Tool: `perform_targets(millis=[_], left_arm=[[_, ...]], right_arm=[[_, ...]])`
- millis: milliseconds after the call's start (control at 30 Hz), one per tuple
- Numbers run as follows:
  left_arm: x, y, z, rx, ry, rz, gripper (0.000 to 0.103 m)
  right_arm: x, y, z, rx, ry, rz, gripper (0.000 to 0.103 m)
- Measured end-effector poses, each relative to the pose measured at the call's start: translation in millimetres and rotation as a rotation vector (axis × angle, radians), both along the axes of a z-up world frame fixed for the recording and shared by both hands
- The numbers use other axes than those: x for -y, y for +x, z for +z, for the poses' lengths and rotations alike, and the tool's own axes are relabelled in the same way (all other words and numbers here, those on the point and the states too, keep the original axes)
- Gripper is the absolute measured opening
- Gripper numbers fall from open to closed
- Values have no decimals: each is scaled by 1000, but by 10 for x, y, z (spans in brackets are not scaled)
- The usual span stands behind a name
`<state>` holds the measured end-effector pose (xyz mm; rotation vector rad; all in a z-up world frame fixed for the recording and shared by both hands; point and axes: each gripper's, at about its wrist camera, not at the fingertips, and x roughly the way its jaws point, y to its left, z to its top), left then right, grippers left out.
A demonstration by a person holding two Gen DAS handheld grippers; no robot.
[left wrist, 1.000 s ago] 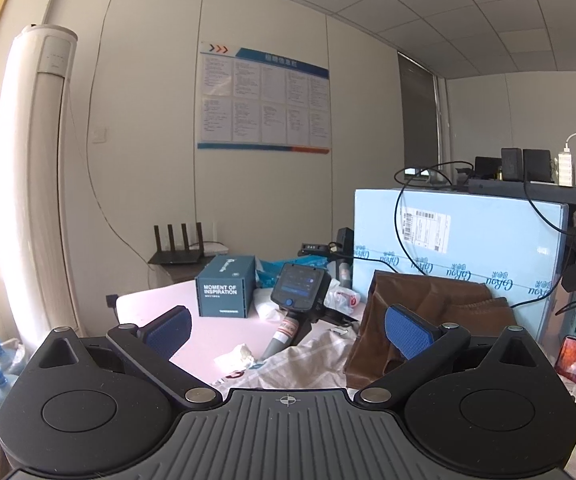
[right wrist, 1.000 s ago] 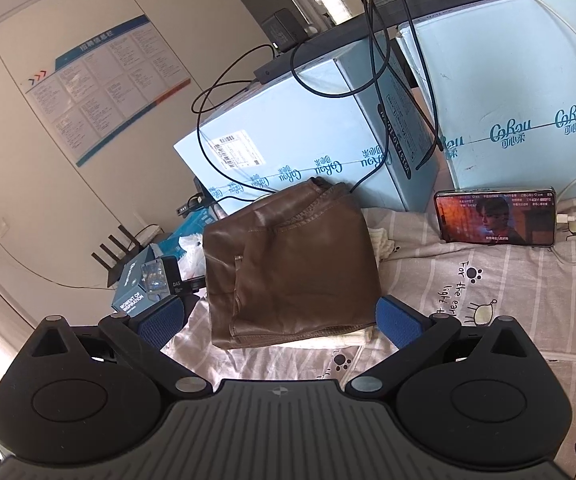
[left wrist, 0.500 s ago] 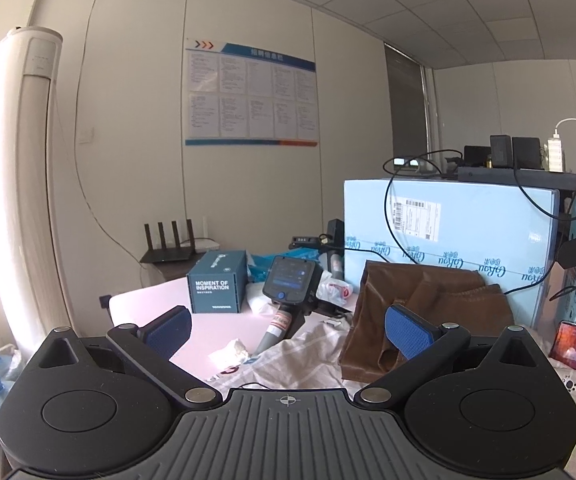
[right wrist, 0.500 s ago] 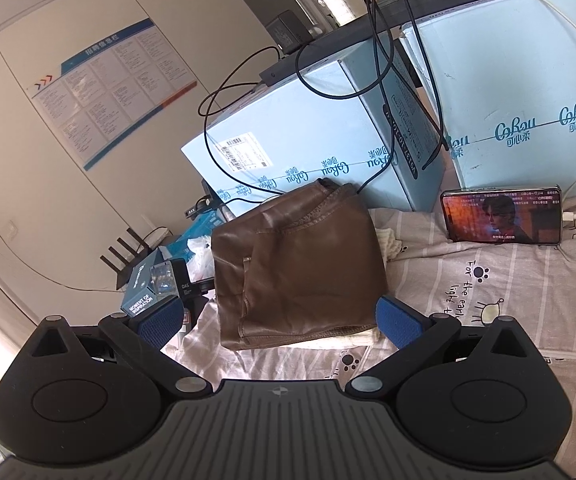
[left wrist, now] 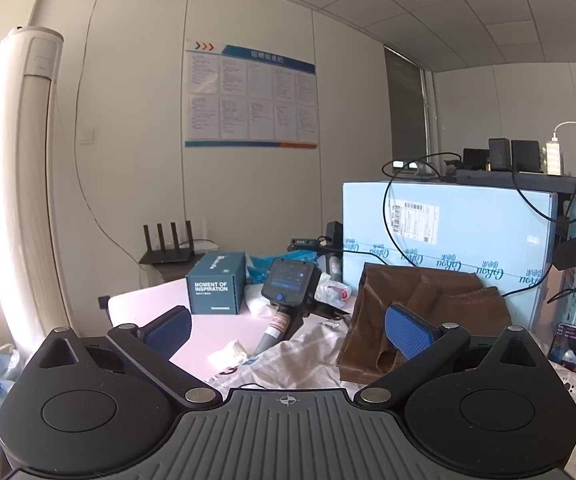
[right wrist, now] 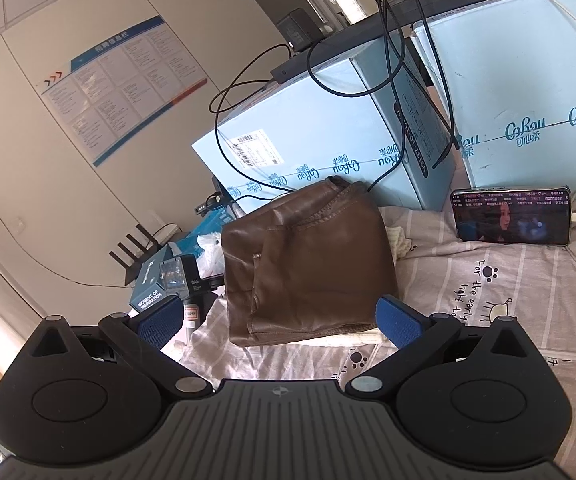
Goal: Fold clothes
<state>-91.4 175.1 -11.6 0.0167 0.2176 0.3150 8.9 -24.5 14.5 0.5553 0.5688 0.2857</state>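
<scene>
Right now both tools stand wide open and hold nothing. The left tool [left wrist: 288, 330] hangs above the near edge of the table [left wrist: 207, 326], its blue pads [left wrist: 406, 330] spread far apart. Between them, at about 12 o'clock, a handheld device with a small lit screen [left wrist: 290, 282] leans on the table, and a crumpled white tissue [left wrist: 227, 354] lies just at 7 o'clock of it. A dark teal box printed "MOMENT OF INSPIRATION" [left wrist: 215, 288] sits at 10 o'clock of the device, with a black router [left wrist: 169, 248] behind it against the wall.

The folded brown trousers [right wrist: 308, 264] lie as a neat squarish stack on the striped sheet with paw prints [right wrist: 488, 292], their far edge touching the pale blue carton [right wrist: 308, 136]. Seen from the right tool [right wrist: 279, 320], the stack fills the gap between the blue pads [right wrist: 402, 318], with its near edge just ahead of them at 12 o'clock; the pads are apart from the cloth. In the left view the same trousers [left wrist: 428, 304] sit at 2 o'clock, partly behind the right-hand pad.

A phone [right wrist: 512, 216] playing a video stands propped on its long edge against a second blue carton [right wrist: 528, 80] at 2 o'clock of the trousers, with a white cable plugged into its side. Black cables [right wrist: 388, 40] loop down over the cartons.
</scene>
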Motion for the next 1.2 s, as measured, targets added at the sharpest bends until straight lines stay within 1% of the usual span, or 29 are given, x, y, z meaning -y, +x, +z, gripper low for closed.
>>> perform_targets(millis=[1200], left_arm=[[-12,-35,3,11,-6,2,103]], right_arm=[[13,-20,5,-1,6,-1,103]])
